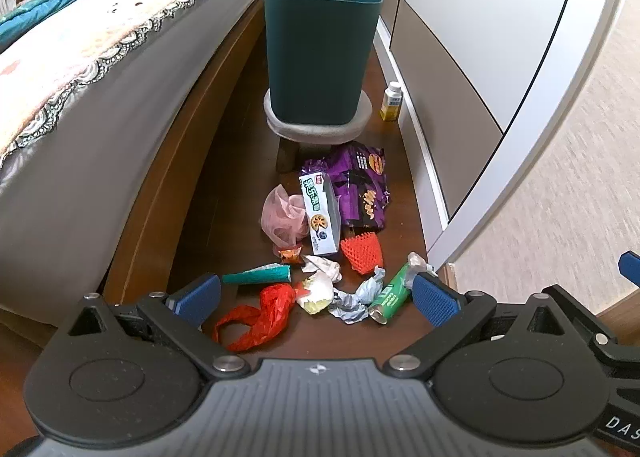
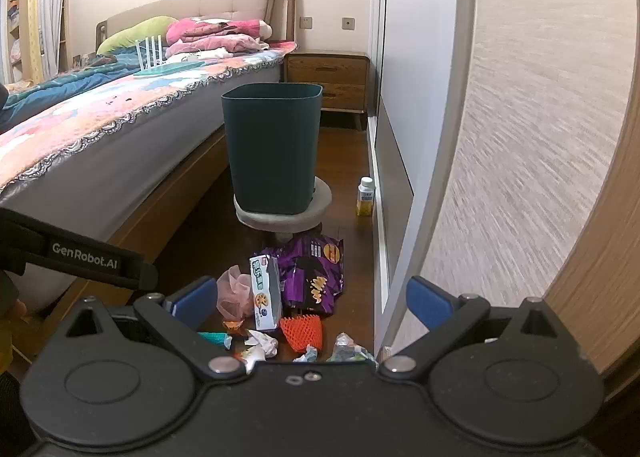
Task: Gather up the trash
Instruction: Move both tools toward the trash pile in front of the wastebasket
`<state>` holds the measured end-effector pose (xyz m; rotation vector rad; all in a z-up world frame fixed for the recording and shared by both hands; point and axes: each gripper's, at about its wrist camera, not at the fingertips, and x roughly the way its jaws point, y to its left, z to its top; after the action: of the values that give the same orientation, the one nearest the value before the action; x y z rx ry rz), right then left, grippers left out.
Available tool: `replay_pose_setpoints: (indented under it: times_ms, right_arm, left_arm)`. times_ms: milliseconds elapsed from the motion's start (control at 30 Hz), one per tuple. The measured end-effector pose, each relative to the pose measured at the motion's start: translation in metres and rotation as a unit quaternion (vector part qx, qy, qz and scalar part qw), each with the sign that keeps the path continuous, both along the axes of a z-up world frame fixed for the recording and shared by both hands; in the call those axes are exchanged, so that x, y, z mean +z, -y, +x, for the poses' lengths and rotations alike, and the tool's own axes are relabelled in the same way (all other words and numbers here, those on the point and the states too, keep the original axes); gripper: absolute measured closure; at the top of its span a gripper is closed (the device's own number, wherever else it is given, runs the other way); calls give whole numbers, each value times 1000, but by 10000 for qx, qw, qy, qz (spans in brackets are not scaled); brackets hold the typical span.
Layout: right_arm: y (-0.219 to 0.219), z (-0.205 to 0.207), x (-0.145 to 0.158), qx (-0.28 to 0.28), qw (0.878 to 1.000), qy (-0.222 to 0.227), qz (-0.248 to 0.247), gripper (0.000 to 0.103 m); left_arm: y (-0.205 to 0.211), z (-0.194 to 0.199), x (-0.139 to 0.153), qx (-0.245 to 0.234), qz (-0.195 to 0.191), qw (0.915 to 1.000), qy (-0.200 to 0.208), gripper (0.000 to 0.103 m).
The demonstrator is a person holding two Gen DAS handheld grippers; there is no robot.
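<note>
A: How do the jaws stand?

B: Both spread wide, holding nothing. The left gripper (image 1: 316, 297) hangs above the floor; between its blue pads lie a red plastic bag (image 1: 256, 317), crumpled paper (image 1: 356, 297) and a green wrapper (image 1: 390, 293).

A: And further ahead?

B: A white snack box (image 1: 320, 213), a purple chip bag (image 1: 360, 185) and orange foam netting (image 1: 362, 253), then the dark green bin (image 1: 320, 53) on a low stool (image 1: 318, 125). The right gripper (image 2: 312, 297) sits higher, the same litter low between its pads, the bin (image 2: 272, 149) beyond.
</note>
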<state>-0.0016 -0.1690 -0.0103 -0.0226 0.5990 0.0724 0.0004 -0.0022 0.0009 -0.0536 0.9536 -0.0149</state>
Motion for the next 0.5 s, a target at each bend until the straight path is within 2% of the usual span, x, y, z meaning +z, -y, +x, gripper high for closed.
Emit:
replay_pose_setpoints:
  times_ms: [500]
  right_arm:
    - [3, 0, -3, 81, 9999, -78, 61, 2]
  left_arm:
    - [1, 1, -4, 14, 3, 10000, -87, 0]
